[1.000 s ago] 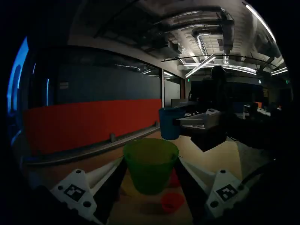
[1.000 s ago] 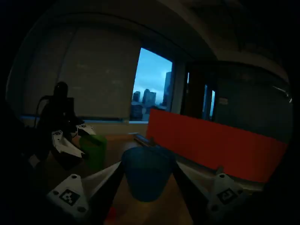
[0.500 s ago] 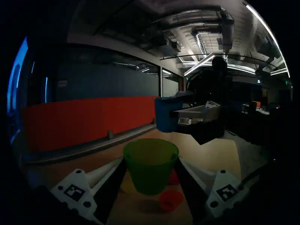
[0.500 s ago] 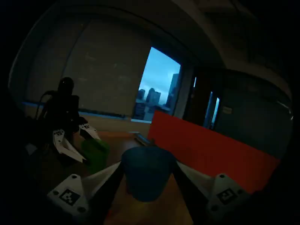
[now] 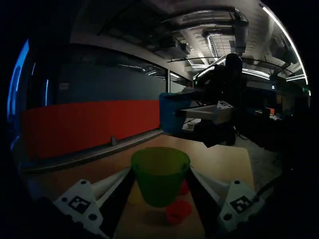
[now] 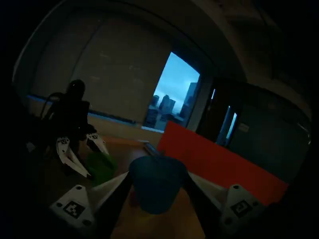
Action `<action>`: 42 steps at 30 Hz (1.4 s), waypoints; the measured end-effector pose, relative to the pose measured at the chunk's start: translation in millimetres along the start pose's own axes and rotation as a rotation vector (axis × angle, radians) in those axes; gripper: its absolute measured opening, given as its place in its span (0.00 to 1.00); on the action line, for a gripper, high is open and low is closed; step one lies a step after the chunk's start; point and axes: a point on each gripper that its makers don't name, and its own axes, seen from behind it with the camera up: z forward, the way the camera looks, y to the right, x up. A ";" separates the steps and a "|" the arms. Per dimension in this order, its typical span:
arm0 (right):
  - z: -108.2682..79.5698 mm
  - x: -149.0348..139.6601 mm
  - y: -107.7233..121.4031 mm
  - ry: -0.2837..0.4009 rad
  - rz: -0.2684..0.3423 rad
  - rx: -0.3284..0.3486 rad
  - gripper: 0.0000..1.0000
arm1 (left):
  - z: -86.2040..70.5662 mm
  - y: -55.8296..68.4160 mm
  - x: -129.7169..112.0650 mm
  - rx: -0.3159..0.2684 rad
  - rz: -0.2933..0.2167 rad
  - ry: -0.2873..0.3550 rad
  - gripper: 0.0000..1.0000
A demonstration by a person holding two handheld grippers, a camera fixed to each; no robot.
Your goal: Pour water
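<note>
My left gripper point(image 5: 160, 179) is shut on a green cup point(image 5: 160, 174), upright above the wooden table point(image 5: 223, 159). Beyond it, up and to the right, the right gripper point(image 5: 177, 115) holds a blue cup point(image 5: 169, 112) higher than the green cup's rim. In the right gripper view my right gripper point(image 6: 157, 189) is shut on the blue cup point(image 6: 157, 187), tilted a little. Farther off to the left there, the left gripper point(image 6: 85, 159) holds the green cup point(image 6: 99, 167).
Small red cups point(image 5: 178, 210) lie on the table under the green cup. A red partition point(image 5: 87, 123) runs along the table's far edge. A window point(image 6: 175, 95) with a city view stands behind. The room is dim.
The right gripper has lifted the blue cup and brought it nearer to the green cup, tilting as it goes. The left gripper and green cup have stayed put.
</note>
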 end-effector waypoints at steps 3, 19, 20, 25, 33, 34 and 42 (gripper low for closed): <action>0.4 3.1 -0.8 0.005 -0.020 0.005 0.95 | 0.2 2.2 -2.2 -0.009 -0.004 -0.002 0.85; 7.6 18.0 -4.4 0.022 -0.126 0.028 0.95 | 3.7 9.9 -5.9 -0.052 -0.023 0.014 0.85; 8.3 18.6 -4.4 0.023 -0.131 0.029 0.95 | 3.8 10.2 -6.2 -0.054 -0.025 0.015 0.85; 11.4 21.7 -7.2 0.034 -0.162 0.036 0.95 | 4.4 12.4 -8.4 -0.067 -0.027 0.017 0.85; 17.6 31.4 -8.3 0.052 -0.201 0.044 0.95 | 5.6 14.9 -9.8 -0.085 -0.035 0.021 0.85; 18.0 32.8 -8.1 0.054 -0.205 0.045 0.95 | 5.7 15.0 -10.1 -0.086 -0.036 0.021 0.85; 21.2 39.0 -5.8 0.062 -0.251 0.049 0.95 | 7.5 14.8 -12.3 -0.093 -0.041 0.026 0.85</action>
